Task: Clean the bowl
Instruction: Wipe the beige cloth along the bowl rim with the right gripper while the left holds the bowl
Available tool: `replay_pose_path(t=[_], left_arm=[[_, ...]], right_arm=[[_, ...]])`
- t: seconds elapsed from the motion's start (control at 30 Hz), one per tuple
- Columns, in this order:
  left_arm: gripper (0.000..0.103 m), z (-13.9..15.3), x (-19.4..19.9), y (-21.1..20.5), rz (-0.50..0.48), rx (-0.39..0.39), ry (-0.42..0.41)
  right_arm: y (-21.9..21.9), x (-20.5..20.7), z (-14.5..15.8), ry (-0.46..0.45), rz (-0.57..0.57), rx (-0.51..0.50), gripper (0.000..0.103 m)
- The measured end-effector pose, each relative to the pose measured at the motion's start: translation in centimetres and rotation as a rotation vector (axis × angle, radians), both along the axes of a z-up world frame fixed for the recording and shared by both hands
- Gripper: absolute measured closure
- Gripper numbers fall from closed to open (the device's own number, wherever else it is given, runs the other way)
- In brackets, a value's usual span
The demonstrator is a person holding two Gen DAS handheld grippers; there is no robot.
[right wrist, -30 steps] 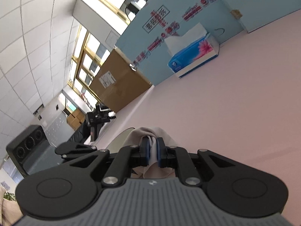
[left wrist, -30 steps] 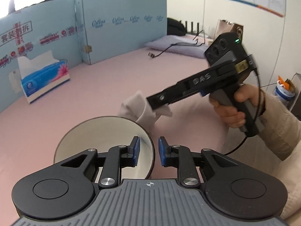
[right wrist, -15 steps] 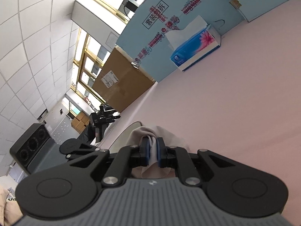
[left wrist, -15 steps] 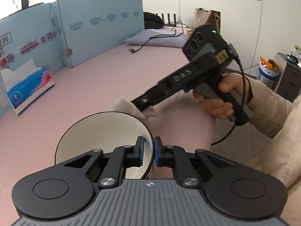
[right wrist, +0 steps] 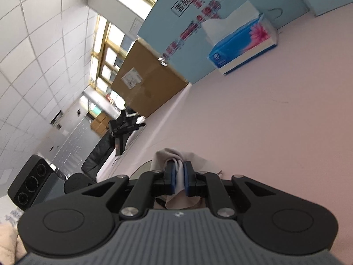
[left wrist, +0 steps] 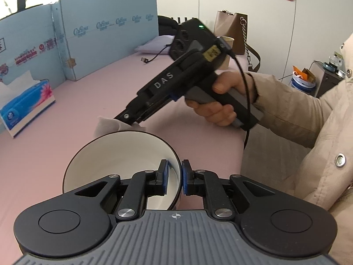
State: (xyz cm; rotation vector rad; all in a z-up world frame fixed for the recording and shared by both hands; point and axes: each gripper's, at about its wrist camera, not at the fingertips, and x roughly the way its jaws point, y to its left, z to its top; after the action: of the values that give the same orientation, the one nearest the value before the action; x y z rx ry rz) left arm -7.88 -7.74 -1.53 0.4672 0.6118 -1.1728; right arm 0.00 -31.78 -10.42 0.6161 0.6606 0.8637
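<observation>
A bowl (left wrist: 119, 154), white inside with a dark rim, is tilted up over the pink table. My left gripper (left wrist: 174, 176) is shut on its right rim, one pad inside and one outside. My right gripper (right wrist: 178, 176) is shut on a white cloth (right wrist: 174, 158). In the left wrist view the right gripper (left wrist: 129, 119) points down-left just beyond the bowl's far rim, with the cloth (left wrist: 106, 127) bunched at its tip. A sliver of the bowl's rim (right wrist: 143, 166) shows left of the cloth in the right wrist view.
A blue tissue box (left wrist: 26, 106) stands at the far left of the table, also in the right wrist view (right wrist: 242, 48). Blue foam panels (left wrist: 106, 35) wall the back. A cable plug (left wrist: 144, 60), a pillow and a brown bag (left wrist: 233, 33) lie at the far end.
My left gripper has closed on the bowl's rim and tilted the bowl up. The right gripper with the cloth has stayed just beyond the far rim.
</observation>
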Motion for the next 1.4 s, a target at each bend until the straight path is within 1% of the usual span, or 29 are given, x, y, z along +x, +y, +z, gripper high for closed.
replay_pose_path(t=[0.1, 0.27, 0.53, 0.7, 0.8, 0.9, 1.0, 1.13, 1.27, 1.4], left_arm=[[0.085, 0.0, 0.1, 0.1, -0.012, -0.004, 0.005], [0.085, 0.0, 0.0, 0.2, -0.012, -0.016, 0.015], [0.084, 0.1, 0.0, 0.2, 0.01, -0.03, 0.022], [0.079, 0.4, 0.0, -0.3, 0.077, -0.059, 0.015], [0.077, 0.4, 0.0, -0.9, 0.107, -0.054, 0.01], [0.076, 0.5, -0.1, -1.4, 0.134, -0.044, 0.001], [0.076, 0.6, 0.0, -1.8, 0.144, -0.038, -0.004], [0.077, 0.5, 0.1, -2.0, 0.118, -0.036, -0.008], [0.081, 0.6, 0.2, -1.5, 0.076, -0.027, 0.001], [0.085, 0.6, 0.0, -0.8, 0.041, -0.018, 0.002]], right_arm=[[0.7, 0.8, 0.0, 0.004, 0.028, -0.024, 0.091], [2.1, 1.9, -0.1, 0.01, 0.064, -0.027, 0.091], [0.5, -1.5, -0.5, -0.006, 0.01, -0.008, 0.091], [-0.6, -3.9, -0.7, -0.018, -0.028, 0.005, 0.091], [-1.3, -5.3, -0.9, -0.024, -0.05, 0.012, 0.091], [-2.3, -4.5, -0.2, -0.029, -0.061, 0.032, 0.091], [-2.5, -5.3, -0.3, -0.031, -0.068, 0.041, 0.091], [-2.7, -5.6, -0.6, -0.022, -0.075, 0.049, 0.091], [-2.8, -5.6, -0.8, -0.011, -0.083, 0.052, 0.091], [-2.2, -4.3, -0.3, -0.011, -0.072, 0.035, 0.091]])
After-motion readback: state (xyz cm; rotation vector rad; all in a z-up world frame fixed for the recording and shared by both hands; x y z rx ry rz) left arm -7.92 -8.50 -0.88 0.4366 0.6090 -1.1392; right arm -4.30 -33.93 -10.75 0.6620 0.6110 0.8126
